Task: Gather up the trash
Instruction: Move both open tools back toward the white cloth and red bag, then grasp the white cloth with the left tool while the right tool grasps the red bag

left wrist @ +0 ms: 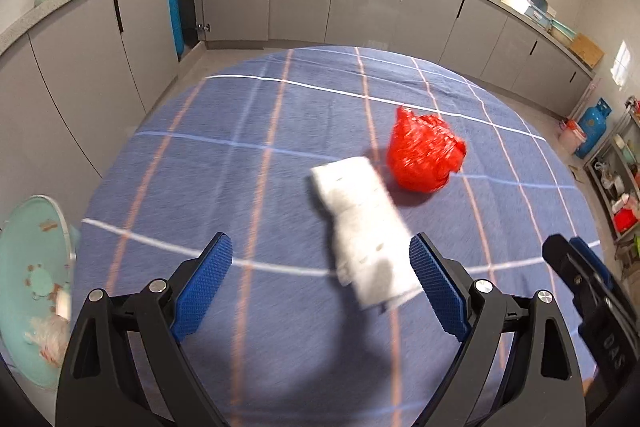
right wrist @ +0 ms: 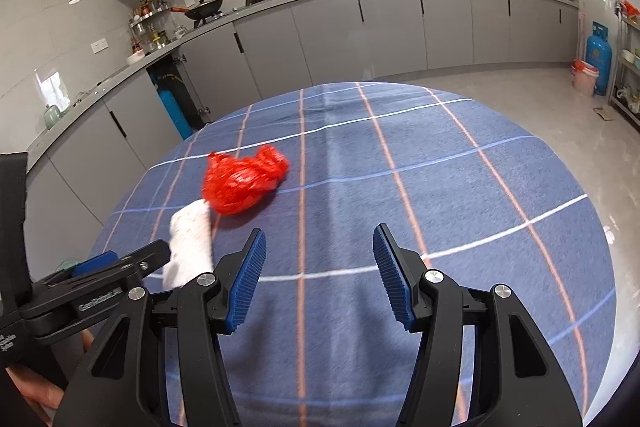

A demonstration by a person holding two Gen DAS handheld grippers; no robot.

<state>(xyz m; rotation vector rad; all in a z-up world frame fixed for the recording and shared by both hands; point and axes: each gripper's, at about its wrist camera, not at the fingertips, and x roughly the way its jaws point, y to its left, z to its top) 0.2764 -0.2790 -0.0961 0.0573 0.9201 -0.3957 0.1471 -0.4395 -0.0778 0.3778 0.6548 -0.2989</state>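
On our blue checked table point(left wrist: 240, 155) the white tissue wad point(left wrist: 362, 227), long axis running away, lies just ahead of our left hand-held gripper point(left wrist: 320, 283), wide and empty, nearer than the right hand-held gripper point(right wrist: 320, 275), half-open and empty.

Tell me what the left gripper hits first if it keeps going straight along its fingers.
Probably the white crumpled paper, lying just ahead of the open left gripper toward its right finger; the red plastic bag sits beyond. Blur makes depth uncertain.

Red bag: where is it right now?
The red bag lies on the blue checked tablecloth, right of centre in the left wrist view and left of centre in the right wrist view, beside the far end of the white tissue.
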